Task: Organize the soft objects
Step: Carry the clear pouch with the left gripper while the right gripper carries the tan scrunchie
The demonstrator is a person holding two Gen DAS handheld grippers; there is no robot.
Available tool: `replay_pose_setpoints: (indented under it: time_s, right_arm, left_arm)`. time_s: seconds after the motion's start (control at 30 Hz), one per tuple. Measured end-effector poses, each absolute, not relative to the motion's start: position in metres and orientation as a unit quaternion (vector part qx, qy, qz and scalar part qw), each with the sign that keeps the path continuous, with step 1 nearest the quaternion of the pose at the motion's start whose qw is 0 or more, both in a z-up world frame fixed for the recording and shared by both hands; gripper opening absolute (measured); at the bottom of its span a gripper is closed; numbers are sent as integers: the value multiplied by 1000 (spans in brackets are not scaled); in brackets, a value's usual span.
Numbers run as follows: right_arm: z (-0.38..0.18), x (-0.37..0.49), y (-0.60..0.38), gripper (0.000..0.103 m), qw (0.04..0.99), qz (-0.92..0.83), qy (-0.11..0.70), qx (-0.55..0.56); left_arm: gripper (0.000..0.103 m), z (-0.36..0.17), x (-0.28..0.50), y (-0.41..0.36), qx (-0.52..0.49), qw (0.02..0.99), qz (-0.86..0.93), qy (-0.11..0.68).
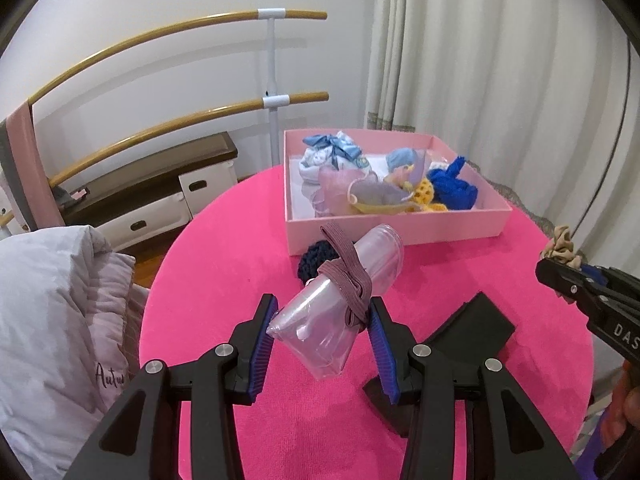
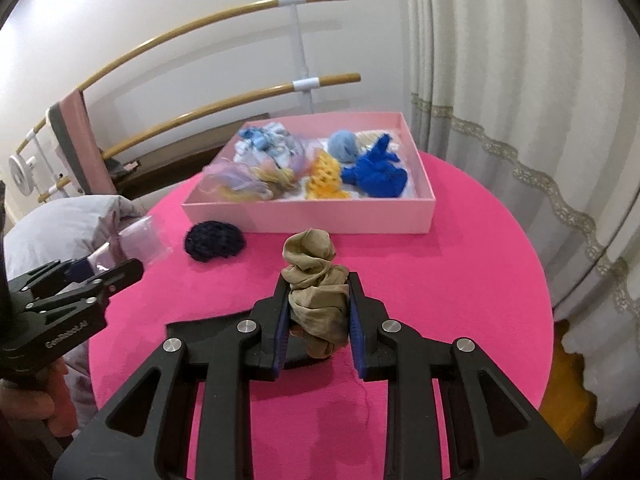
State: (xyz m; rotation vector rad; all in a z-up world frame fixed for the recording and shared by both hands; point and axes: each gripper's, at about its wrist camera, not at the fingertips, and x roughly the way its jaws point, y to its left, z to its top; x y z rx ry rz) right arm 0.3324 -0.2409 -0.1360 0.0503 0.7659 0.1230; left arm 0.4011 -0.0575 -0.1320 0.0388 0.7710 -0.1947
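two tools grip: left tool (image 1: 322, 330) pinches a crinkly clear bag (image 1: 340, 292), right tool (image 2: 318, 312) clamps wrinkled tan fabric (image 2: 316, 292).

One pink box (image 2: 308, 216), two grippers, one navy knit piece (image 2: 215, 241)

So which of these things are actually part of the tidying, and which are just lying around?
Part of the job:
- pink box of soft items
- beige stocking bundle, in the right gripper
- clear pouch with its mauve elastic band, in the left gripper
- dark navy knit piece on the table

Just lying about:
- black stand
- grey pillow
- curtain
- wooden rails
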Motion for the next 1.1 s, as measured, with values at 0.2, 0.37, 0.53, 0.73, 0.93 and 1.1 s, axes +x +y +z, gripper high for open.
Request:
replay_pose_setpoints:
  time_s: [0.2, 0.37, 0.53, 0.73, 0.93, 1.1]
  right_arm:
    - [-121, 328, -231, 23, 930, 74, 358, 15]
    - [-111, 331, -224, 23, 933, 88, 350, 9]
    - [-101, 339, -218, 23, 936, 96, 340, -7]
    - [-77, 363, -219, 23, 943, 100, 317, -20]
    - [-49, 402, -219, 23, 949, 103, 295, -34]
    - [-41, 451, -224, 23, 943, 122, 310, -12]
  left_arm:
    - [42, -120, 399, -60, 19, 927, -93, 363]
    - [42, -110, 401, -65, 22, 931, -94, 352]
    - [42, -102, 408, -68, 26, 935, -96, 341]
    - [42, -83, 436, -69, 27, 942, -94, 320]
    - [42, -57, 480, -69, 24, 950, -95, 296]
    - [42, -43, 527, -75, 17, 952, -96, 290]
